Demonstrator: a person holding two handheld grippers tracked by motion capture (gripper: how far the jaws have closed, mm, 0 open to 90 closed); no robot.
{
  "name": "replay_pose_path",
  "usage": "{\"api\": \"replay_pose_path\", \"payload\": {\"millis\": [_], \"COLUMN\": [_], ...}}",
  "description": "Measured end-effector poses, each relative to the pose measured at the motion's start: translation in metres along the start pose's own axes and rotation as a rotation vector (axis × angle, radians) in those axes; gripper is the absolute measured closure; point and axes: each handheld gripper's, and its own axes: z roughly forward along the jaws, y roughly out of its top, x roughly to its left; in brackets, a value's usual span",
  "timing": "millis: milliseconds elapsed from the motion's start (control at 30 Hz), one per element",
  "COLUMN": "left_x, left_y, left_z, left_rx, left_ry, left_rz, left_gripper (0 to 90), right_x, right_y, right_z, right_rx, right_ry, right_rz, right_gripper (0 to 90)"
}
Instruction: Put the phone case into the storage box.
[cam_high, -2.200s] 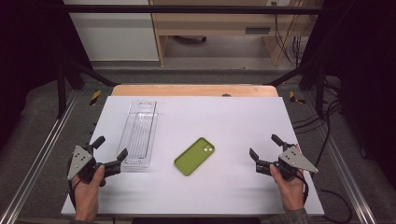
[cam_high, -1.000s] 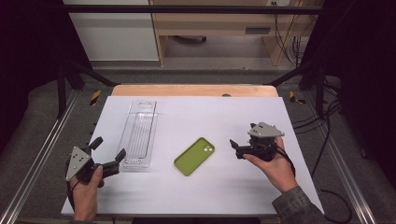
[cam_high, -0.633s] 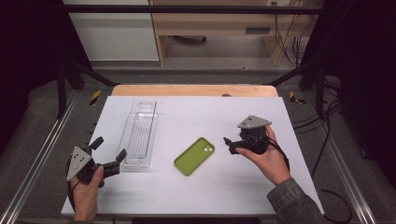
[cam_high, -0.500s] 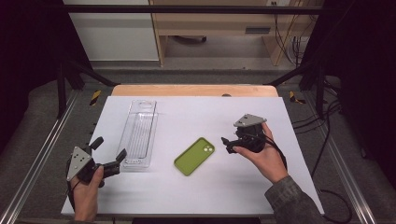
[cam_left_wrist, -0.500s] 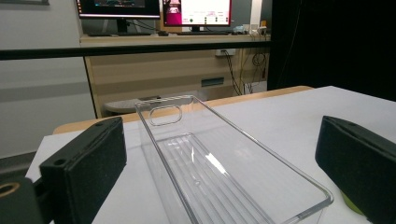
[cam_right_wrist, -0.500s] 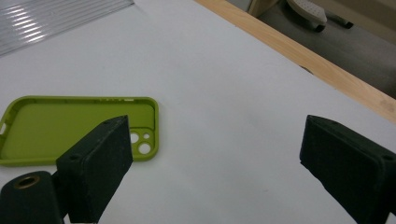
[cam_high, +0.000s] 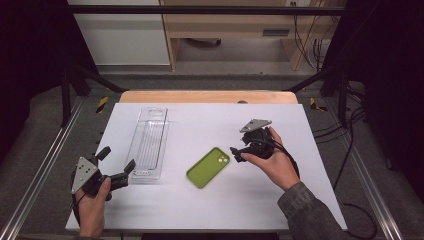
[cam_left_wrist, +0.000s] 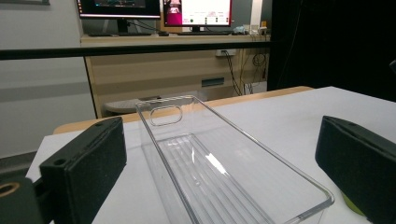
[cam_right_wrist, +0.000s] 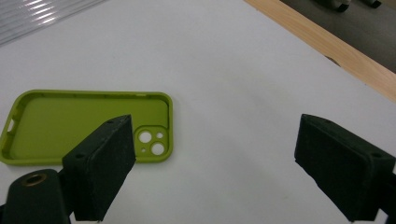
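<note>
A white table (cam_high: 210, 205) stands under a black frame, with a strip of bare wood along its far edge and grey floor on every side. On it lies a clear tray (cam_high: 149, 142), set lengthwise left of middle, and a green case (cam_high: 208, 167) near the centre, lying at a slant with its hollow side up. Wide bare white stretches between the case and the near edge, and more to the right of the right hand.

The right gripper (cam_high: 236, 153) hovers just beside the case's camera-hole end, its jaws apart with nothing between them; they have just been closing a little. The left gripper (cam_high: 116, 167) sits near the table's near left corner, jaws spread wide and empty, pointing at the tray's near end.

From the left gripper view the tray (cam_left_wrist: 224, 172) runs away between the pads, its far wall showing a slot handle, with a desk and lit screens beyond. The right gripper view looks down on the case (cam_right_wrist: 88, 123), its lens cut-outs just past one pad, and catches the wooden edge at the top corner.
</note>
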Motion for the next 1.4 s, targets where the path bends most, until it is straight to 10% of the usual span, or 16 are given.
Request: {"api": "replay_pose_path", "payload": {"millis": [1400], "left_x": [0.001], "left_y": [0.000], "left_z": [0.000], "left_rx": [-0.003], "left_ry": [0.000], "left_rz": [-0.004], "left_gripper": [1.7], "right_x": [0.011], "right_y": [0.014], "right_z": [0.039], "right_rx": [0.176], "right_ry": [0.132], "right_rz": [0.001], "right_gripper": [34.7]}}
